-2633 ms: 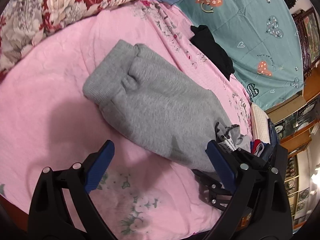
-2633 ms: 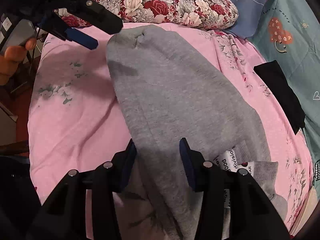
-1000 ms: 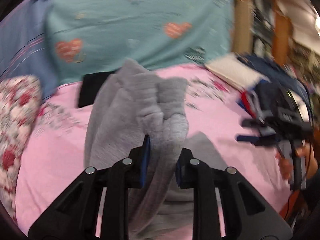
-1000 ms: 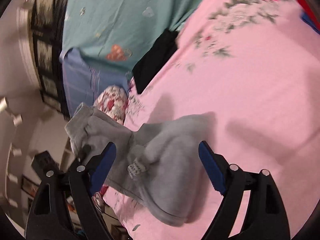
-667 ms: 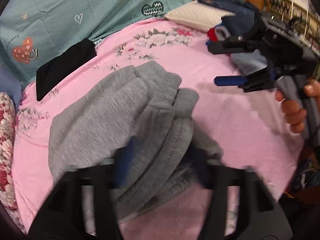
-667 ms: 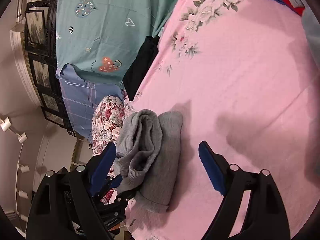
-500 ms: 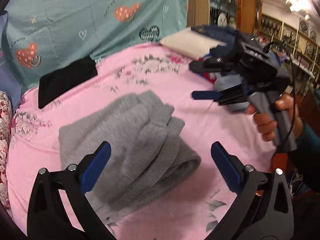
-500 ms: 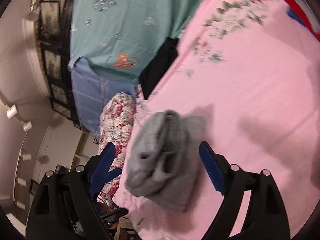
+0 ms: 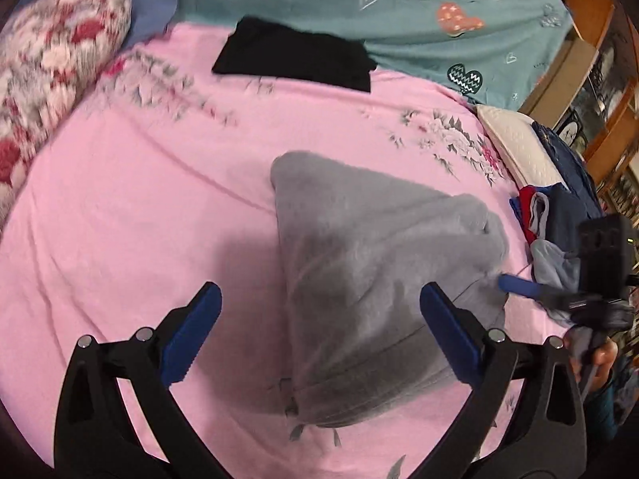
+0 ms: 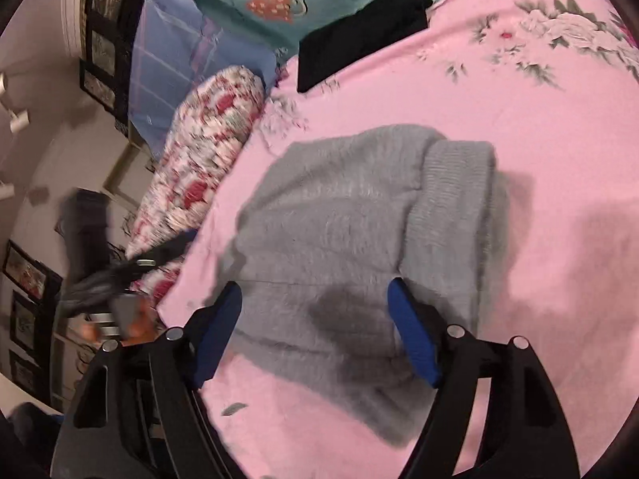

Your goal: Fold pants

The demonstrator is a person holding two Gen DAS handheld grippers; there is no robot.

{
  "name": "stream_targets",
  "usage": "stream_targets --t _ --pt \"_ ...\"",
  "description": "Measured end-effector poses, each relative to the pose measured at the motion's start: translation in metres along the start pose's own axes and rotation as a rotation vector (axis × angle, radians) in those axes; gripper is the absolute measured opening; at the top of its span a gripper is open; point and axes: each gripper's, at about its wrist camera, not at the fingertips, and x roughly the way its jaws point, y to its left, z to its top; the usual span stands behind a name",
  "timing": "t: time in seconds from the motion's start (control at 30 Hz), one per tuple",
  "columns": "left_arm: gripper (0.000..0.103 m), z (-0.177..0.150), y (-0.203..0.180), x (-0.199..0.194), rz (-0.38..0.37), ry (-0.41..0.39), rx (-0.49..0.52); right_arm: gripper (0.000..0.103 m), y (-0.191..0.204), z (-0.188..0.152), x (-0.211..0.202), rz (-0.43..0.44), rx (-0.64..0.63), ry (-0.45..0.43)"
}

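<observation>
Grey pants [image 10: 359, 239] lie beneath right claw [image 10: 315, 331], gaping

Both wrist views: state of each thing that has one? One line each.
gray pants: folded into a compact bundle, lying on the sheet, not gripped.
left gripper: open, above the bundle, holding nothing.
right gripper: open, over the bundle, holding nothing.
black garment: folded flat at the far edge of the pink sheet.
clothes pile: heaped, unfolded, at the bed's edge.

The folded grey pants [image 10: 359, 235] lie on the pink bedsheet [image 10: 559, 127], with the right gripper [image 10: 315, 319] spread wide above their near edge.
</observation>
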Motion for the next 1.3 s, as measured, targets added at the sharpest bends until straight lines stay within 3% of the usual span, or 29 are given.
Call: stream_targets --t 0.03,0.07,0.13,0.27,0.37,0.7,1.0,1.07,1.1,1.2,1.3 --pt "0.101 0.0 0.004 0.004 -0.029 0.021 -0.019 0.092 -0.001 0.0 -0.013 0.033 0.02 -0.026" --pt "0.101 -0.001 0.007 0.008 -0.057 0.042 -0.031 0.093 -0.003 0.0 -0.027 0.04 0.033 -0.053" --pt "0.101 -0.003 0.01 0.02 -0.103 0.094 -0.046 0.097 -0.012 0.0 -0.045 -0.022 0.05 -0.072" --pt "0.101 -0.008 0.014 0.04 -0.157 0.154 -0.059 0.097 -0.053 -0.017 -0.038 -0.093 0.226 0.023" --pt "0.101 -0.009 0.02 0.054 -0.208 0.19 -0.104 0.097 -0.067 -0.027 -0.023 -0.026 0.306 0.062" --pt "0.101 -0.004 0.024 0.089 -0.325 0.288 -0.186 0.097 -0.059 -0.01 0.01 0.014 0.301 0.144" --pt "0.101 0.002 0.015 0.102 -0.392 0.255 -0.154 0.102 -0.052 -0.002 0.028 0.019 0.259 0.177" --pt "0.101 0.002 0.015 0.102 -0.398 0.242 -0.151 0.096 -0.051 -0.003 0.028 0.025 0.247 0.158" --pt "0.101 0.002 0.015 0.102 -0.398 0.235 -0.151 0.085 -0.051 -0.004 0.028 0.02 0.239 0.15" --pt "0.085 -0.003 0.011 0.098 -0.357 0.2 -0.126 0.058 -0.052 -0.006 0.029 0.007 0.21 0.128" --pt "0.061 -0.003 0.006 0.085 -0.346 0.158 -0.11 0.05 -0.046 -0.008 0.023 -0.019 0.155 0.113"
